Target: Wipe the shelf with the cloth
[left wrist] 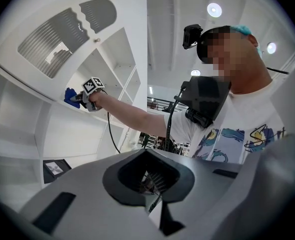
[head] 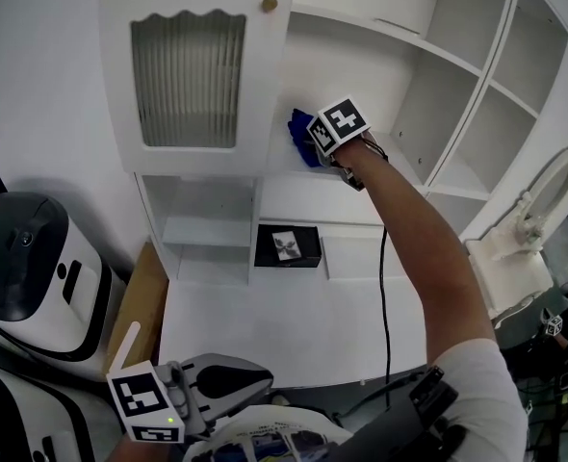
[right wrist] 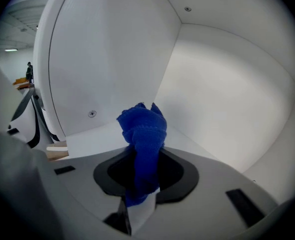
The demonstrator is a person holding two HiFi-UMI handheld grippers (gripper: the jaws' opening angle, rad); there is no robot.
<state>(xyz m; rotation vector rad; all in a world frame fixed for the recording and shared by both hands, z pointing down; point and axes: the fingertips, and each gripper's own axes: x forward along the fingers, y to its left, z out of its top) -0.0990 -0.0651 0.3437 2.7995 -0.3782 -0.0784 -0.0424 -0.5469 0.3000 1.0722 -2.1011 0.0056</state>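
A bunched blue cloth (right wrist: 142,134) sticks out from my right gripper (right wrist: 140,204), whose jaws are shut on it. In the head view that gripper (head: 320,148), under its marker cube, is inside the white cabinet. It holds the cloth (head: 301,135) against the left end of the middle shelf (head: 390,166), close behind the open cabinet door (head: 193,65). The left gripper view shows the cloth (left wrist: 71,96) on the same shelf from below. My left gripper (head: 183,407) hangs low near the body, away from the shelf. Its jaws (left wrist: 160,216) look shut with nothing between them.
A black box (head: 287,245) sits on the lower shelf beneath the cloth. The side wall (right wrist: 102,59) and back wall (right wrist: 227,94) of the compartment close in around the cloth. A white-and-black appliance (head: 34,268) stands at the left. A black cable (head: 384,287) hangs from the right arm.
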